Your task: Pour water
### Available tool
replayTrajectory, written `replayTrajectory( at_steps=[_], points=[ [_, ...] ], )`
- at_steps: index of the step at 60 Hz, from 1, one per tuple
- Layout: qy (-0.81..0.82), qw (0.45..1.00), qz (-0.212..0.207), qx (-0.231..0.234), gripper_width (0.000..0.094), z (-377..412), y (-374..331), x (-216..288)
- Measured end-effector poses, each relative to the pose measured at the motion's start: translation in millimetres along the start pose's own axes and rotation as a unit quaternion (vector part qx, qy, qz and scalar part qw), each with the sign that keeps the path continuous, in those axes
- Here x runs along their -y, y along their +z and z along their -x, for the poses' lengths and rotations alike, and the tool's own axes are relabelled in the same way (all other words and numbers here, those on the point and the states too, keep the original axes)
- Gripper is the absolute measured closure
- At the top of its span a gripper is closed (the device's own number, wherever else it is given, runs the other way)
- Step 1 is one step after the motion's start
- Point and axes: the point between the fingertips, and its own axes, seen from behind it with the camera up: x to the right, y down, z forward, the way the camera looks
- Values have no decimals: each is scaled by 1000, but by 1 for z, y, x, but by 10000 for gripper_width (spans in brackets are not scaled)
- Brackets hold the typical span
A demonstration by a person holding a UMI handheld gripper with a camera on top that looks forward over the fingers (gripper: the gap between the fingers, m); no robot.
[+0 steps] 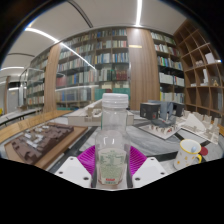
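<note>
Gripper view, tongs (113, 176) gripping upright bottle (113, 135) (cap up)

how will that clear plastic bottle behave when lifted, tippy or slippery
The clear plastic bottle with white cap is tall and narrow, so probably tippy. Its smooth walls may slip or flex between the hand-held gripper fingers. It looks capped, so spills seem unlikely.

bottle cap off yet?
No, the bottle between the fingers has its white cap on.
</note>
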Motion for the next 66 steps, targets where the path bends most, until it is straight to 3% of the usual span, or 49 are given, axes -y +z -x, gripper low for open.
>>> replayTrajectory(
  at_steps=[8, 14, 22, 28, 37, 47, 54, 66],
  points=[
    [128, 987, -44, 82, 535, 11, -24, 70],
    [281, 943, -63, 169, 535, 11, -44, 125],
    [502, 814, -72, 284, 538, -9, -61, 185],
    [636, 692, -75, 334, 538, -48, -60, 202],
    [771, 540, -73, 329, 537, -121, -51, 179],
    [841, 452, -67, 290, 534, -166, -32, 132],
    [860, 429, -59, 270, 537, -166, -15, 109],
    [849, 449, -44, 275, 536, -162, -26, 120]
  ],
)
